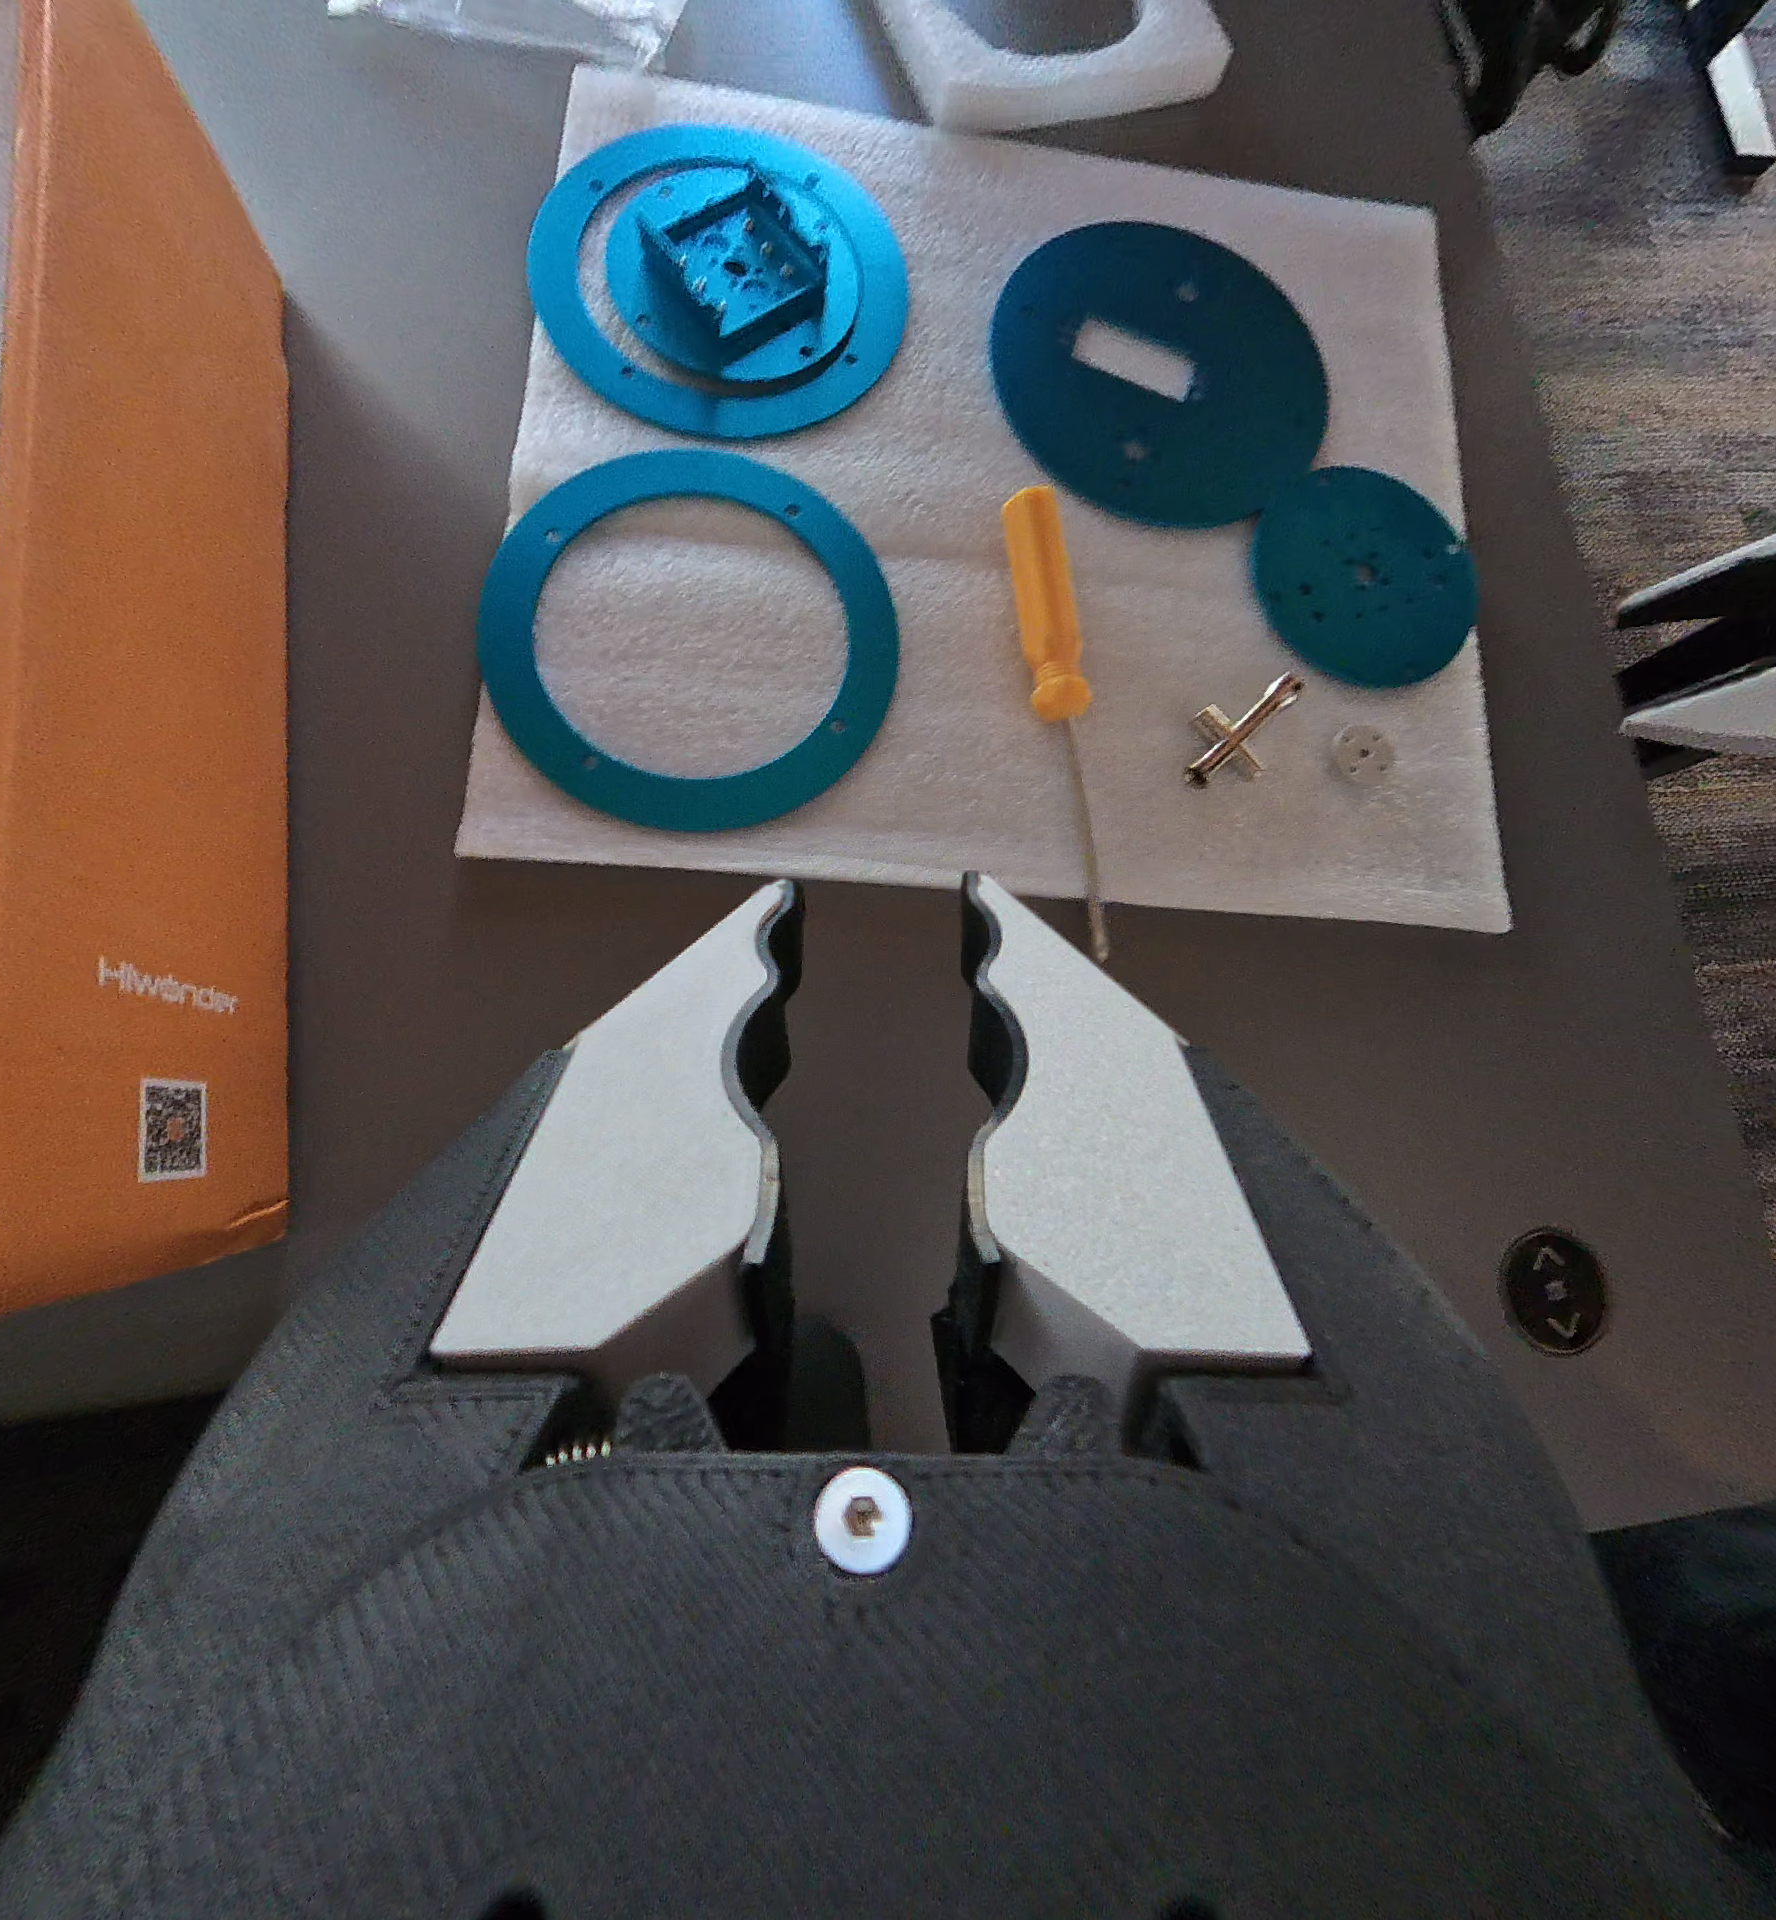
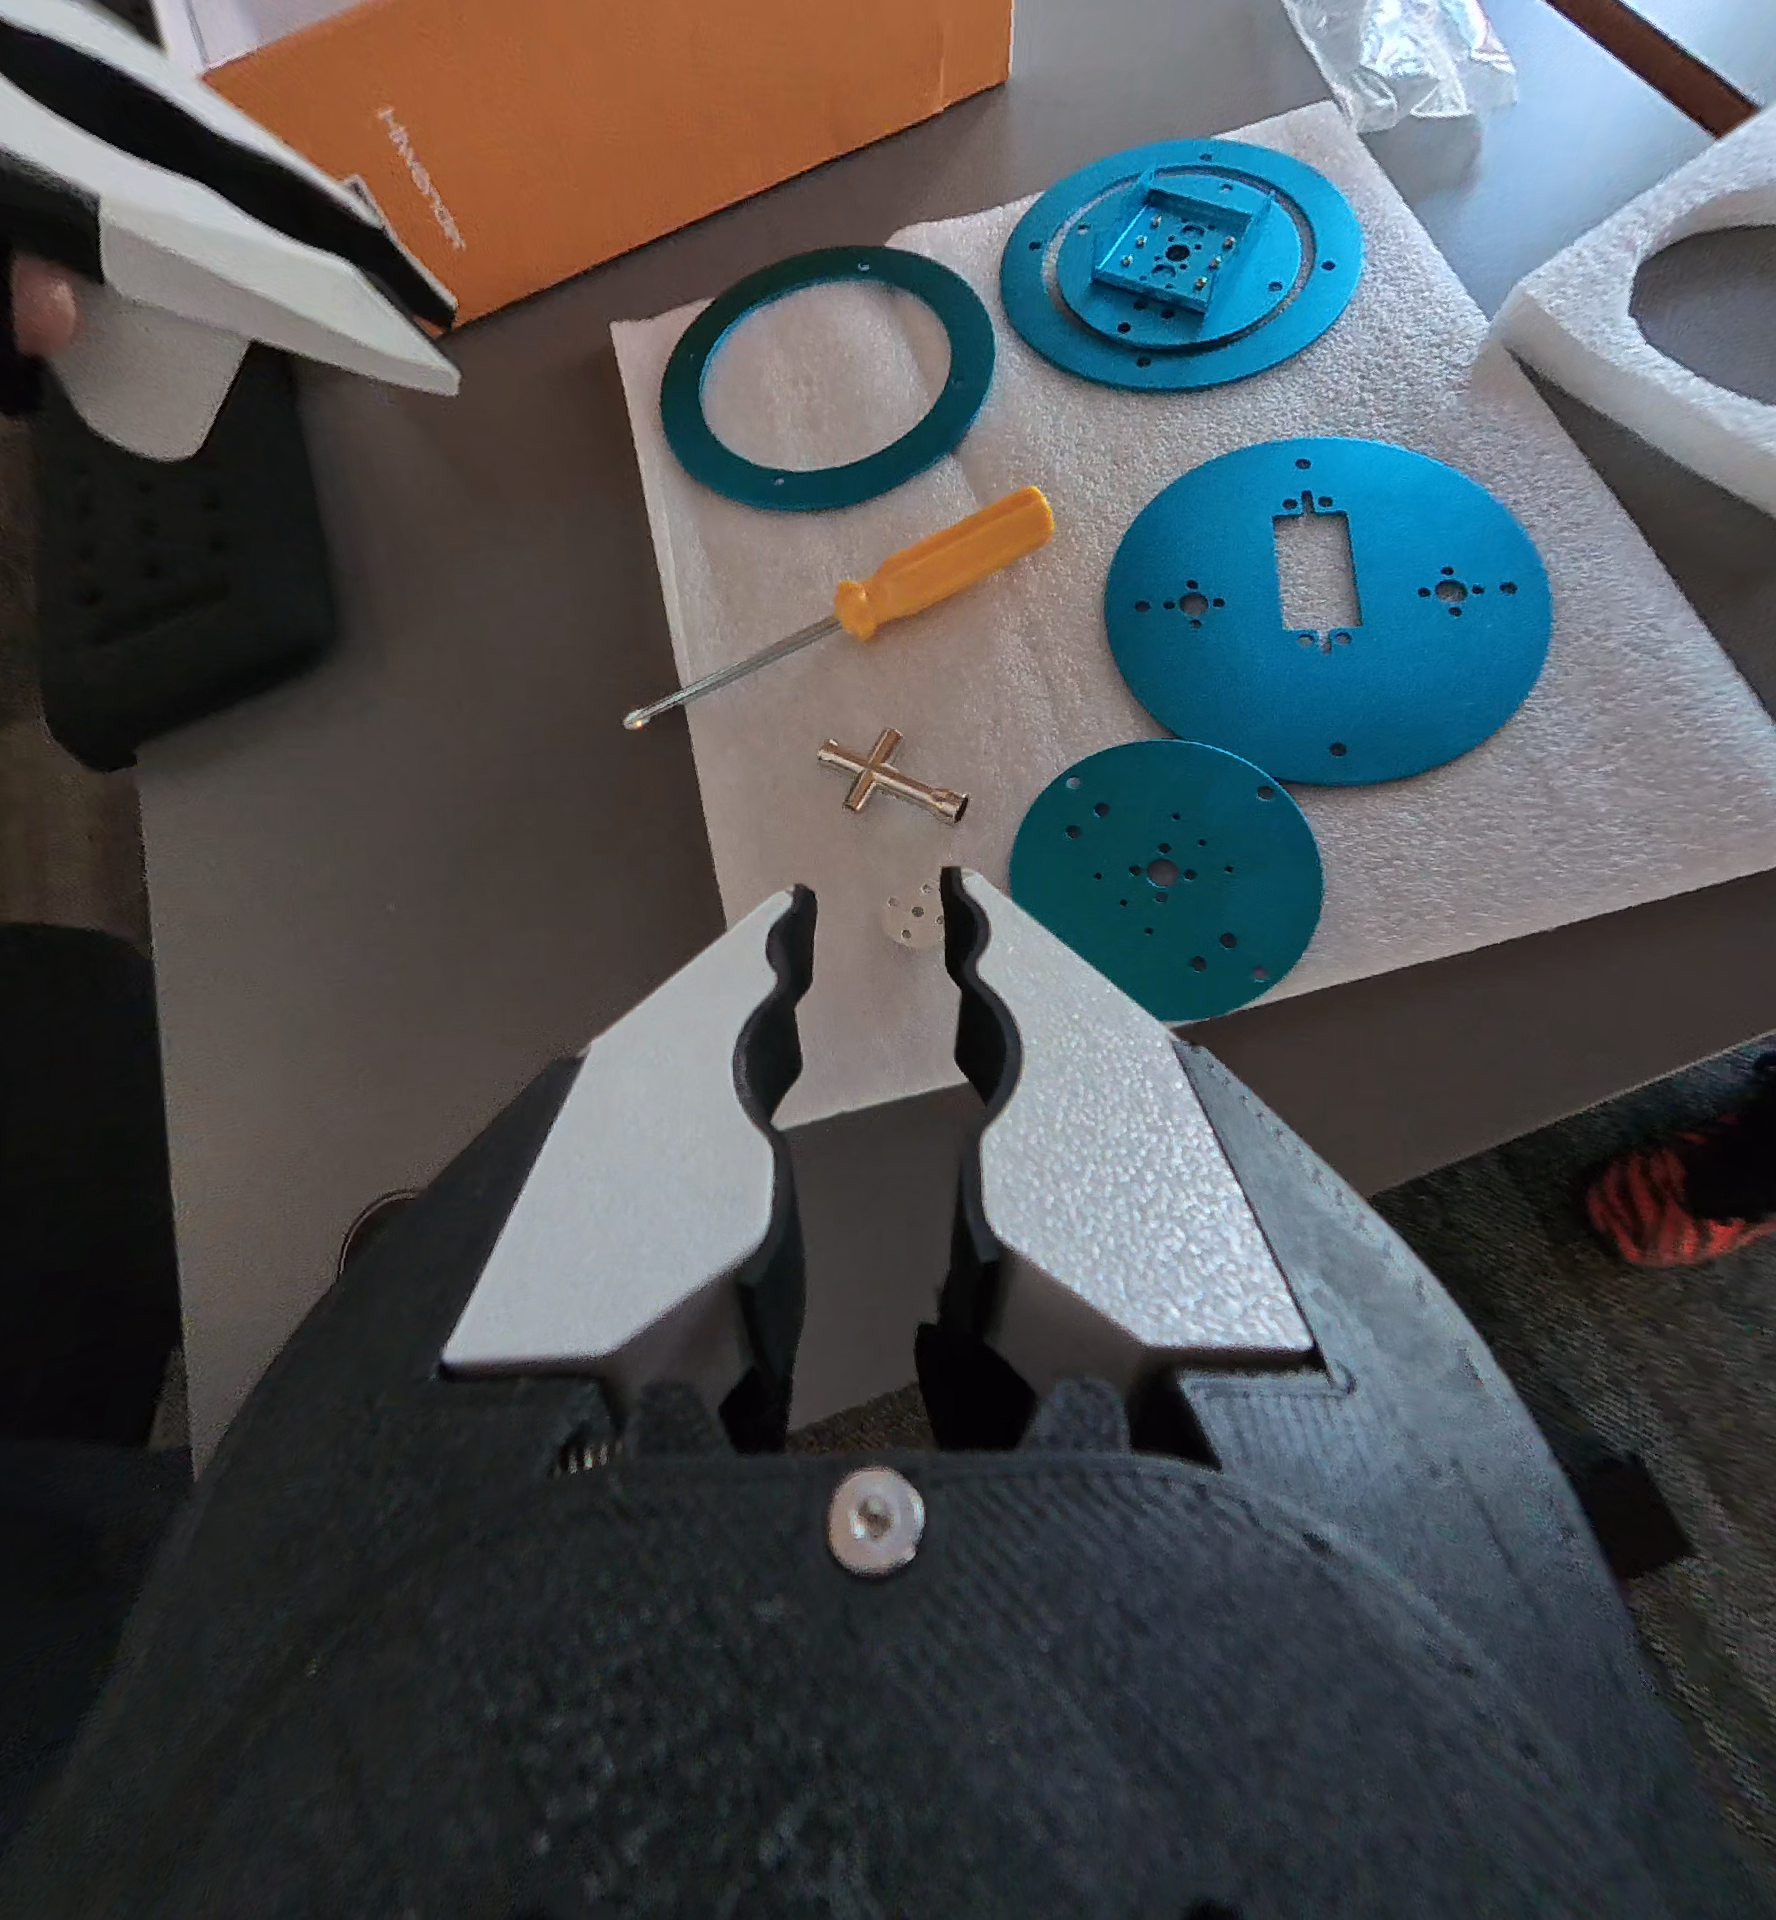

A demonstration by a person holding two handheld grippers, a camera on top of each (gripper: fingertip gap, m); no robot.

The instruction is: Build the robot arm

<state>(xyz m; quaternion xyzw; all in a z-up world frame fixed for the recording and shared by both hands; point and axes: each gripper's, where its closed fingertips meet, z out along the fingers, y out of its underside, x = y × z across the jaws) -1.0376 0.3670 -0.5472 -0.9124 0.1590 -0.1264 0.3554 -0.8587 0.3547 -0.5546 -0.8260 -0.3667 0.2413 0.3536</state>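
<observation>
My right gripper [image 2: 879, 894] hangs with its fingers spread and nothing between them, tips low over the near edge of the white foam sheet [image 2: 1642, 748]. Seen through the gap lies a small pale round disc with holes [image 2: 910, 914]; whether a finger touches it I cannot tell. Just beyond it is a silver cross-shaped socket wrench [image 2: 892, 781], and to the right a small blue perforated disc [image 2: 1164, 878], its far edge meeting the large blue plate with a rectangular cutout [image 2: 1329, 608]. Farther off lie a yellow-handled screwdriver [image 2: 941, 561], its tip off the sheet on the grey counter [image 2: 427, 831], a plain blue ring [image 2: 828, 379], and a second blue ring with a square bracket assembly inside it [image 2: 1180, 260].

My left gripper [image 1: 882, 883] is also spread and empty, hovering above bare counter just short of the sheet's near edge, nearest the screwdriver's shaft tip. An orange box [image 1: 125, 727] stands to its left, and a white foam block [image 2: 1694, 312] sits beyond the sheet.
</observation>
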